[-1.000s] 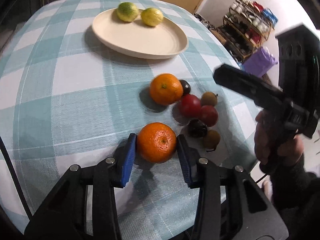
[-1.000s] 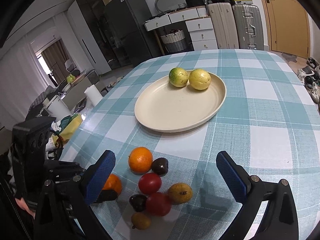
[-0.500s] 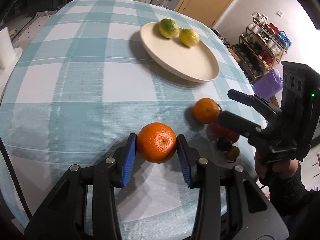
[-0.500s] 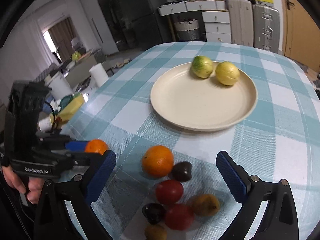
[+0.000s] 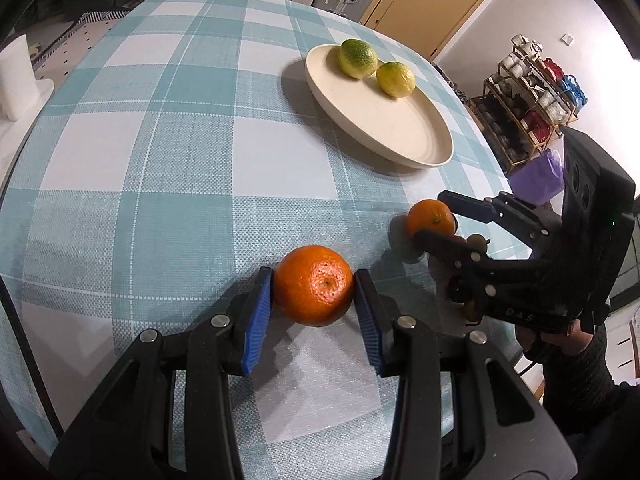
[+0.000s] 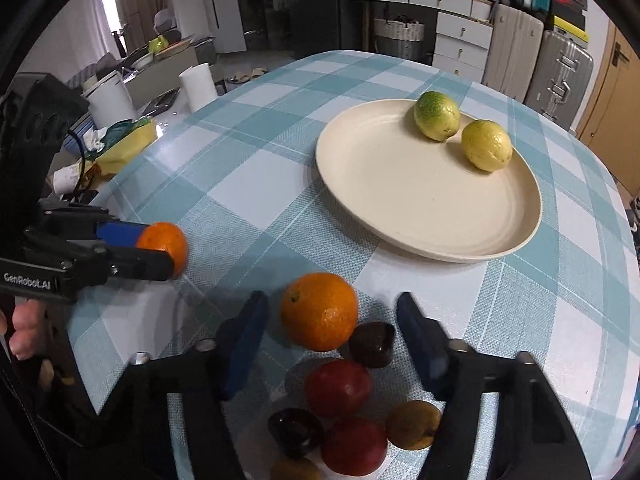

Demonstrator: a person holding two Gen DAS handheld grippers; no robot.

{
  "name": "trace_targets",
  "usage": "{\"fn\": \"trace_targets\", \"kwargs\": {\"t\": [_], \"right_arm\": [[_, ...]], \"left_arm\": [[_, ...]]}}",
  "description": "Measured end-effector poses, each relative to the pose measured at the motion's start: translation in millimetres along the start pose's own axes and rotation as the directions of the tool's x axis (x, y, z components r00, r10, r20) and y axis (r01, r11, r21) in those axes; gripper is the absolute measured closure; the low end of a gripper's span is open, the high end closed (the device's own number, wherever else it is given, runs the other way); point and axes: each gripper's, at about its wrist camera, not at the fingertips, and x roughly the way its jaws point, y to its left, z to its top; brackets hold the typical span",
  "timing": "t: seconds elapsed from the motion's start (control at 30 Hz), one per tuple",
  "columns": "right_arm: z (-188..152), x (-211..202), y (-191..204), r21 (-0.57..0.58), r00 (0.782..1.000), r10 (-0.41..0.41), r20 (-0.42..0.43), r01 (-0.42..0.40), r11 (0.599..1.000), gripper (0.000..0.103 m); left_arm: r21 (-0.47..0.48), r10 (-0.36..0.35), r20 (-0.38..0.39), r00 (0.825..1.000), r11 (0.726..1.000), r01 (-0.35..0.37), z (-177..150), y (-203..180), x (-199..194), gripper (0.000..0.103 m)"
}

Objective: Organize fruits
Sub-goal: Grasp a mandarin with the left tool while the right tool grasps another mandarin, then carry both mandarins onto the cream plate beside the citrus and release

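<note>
Checked tablecloth [image 5: 168, 152] on round table, cluttered room behind. Nearest: left gripper [image 5: 314, 304] clenched on orange [image 5: 313, 291], pads on its sides, held clear of cloth by the look of it. Right gripper [image 6: 328, 332] spread wide around second orange [image 6: 319, 311], not touching yet; dark plum [image 6: 372, 344] touching that orange, red ones just behind. Oranges firm, bit heavy, round so grab across widest part. Farther: plate [image 6: 400, 208] with two lemons [image 6: 436, 116] at far rim, near half bare. Low rim, cloth in between open.
</note>
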Motion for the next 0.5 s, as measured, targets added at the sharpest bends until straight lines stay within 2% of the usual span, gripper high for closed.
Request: {"fn": "trace_targets", "kwargs": {"t": [0.23,0.3,0.5], "right_arm": [[0.5,-2.0,2.5,-0.019,1.000,0.010,0.010,-0.010,1.000,0.055],[1.6,-2.8,3.6,-0.022,1.000,0.024,0.016,-0.023,0.999,0.063],[1.9,-2.8,2.3,-0.008,0.999,0.042,0.024,-0.041,0.999,0.064]], "left_arm": [[-0.002,-0.005,-0.004,1.000,1.000,0.005,0.2,-1.3,3.0,0.065],[-0.006,-0.004,-0.007,1.000,1.000,0.004,-0.5,0.1,3.6,0.066],[-0.008,0.000,-0.008,1.000,1.000,0.000,0.7,0.3,3.8,0.066]]}}
